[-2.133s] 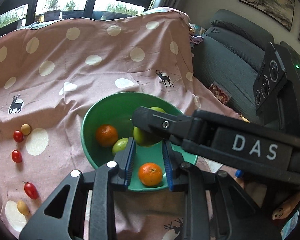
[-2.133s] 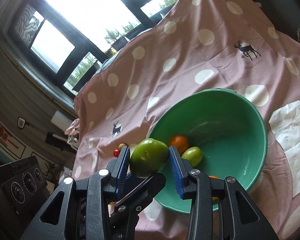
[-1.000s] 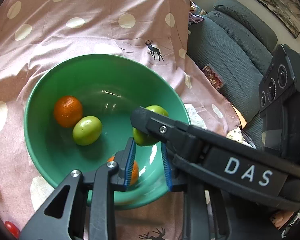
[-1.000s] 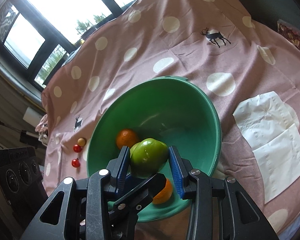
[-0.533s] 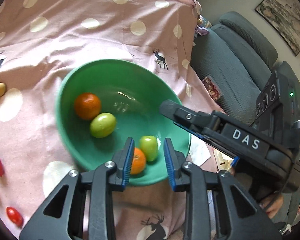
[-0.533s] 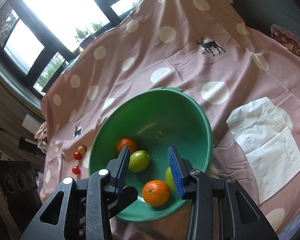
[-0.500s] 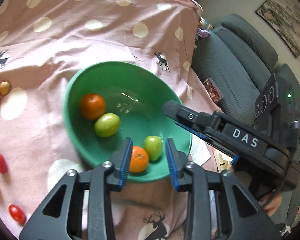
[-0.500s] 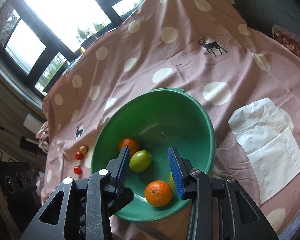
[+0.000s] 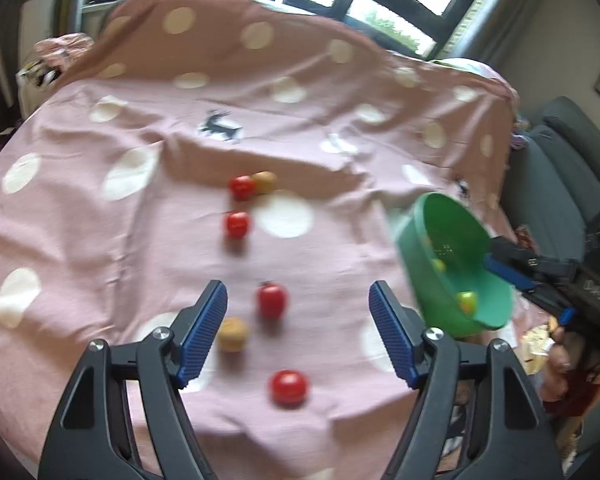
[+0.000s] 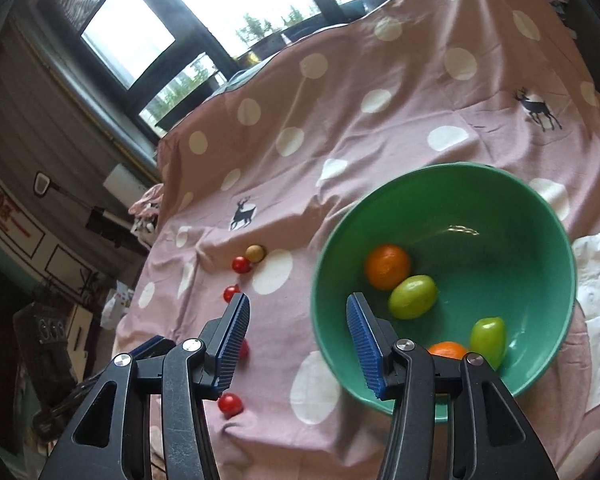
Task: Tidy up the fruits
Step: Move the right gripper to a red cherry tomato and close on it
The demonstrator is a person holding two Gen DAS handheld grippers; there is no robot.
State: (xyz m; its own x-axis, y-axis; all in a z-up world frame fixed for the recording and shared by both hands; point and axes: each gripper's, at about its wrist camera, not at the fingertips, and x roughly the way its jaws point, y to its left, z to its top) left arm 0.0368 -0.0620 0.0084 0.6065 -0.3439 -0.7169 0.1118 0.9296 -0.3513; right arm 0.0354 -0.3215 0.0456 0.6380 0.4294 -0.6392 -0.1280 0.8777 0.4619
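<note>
Now the step in hand looks like fetching the small fruit left on the spotted cloth (image 9: 100, 240). The left claw (image 9: 298, 332) is opening wide, empty, over a red cherry tomato (image 9: 272, 300) at lower centre. The right claw (image 10: 298, 344) is opening too, empty, at the green bowl's (image 10: 540, 204) near rim. Next: lower, centre, close gently on the tomato.

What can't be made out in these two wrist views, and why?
- Lower orange in the green bowl: right wrist view, partly behind the right gripper.
- One red tomato: same view, mostly hidden by a finger.
- Bowl contents, left wrist view: motion blur and the bowl's wall leave only green specks.
- Loose fruits' kinds between the left gripper's opening jaws: blurred.
</note>
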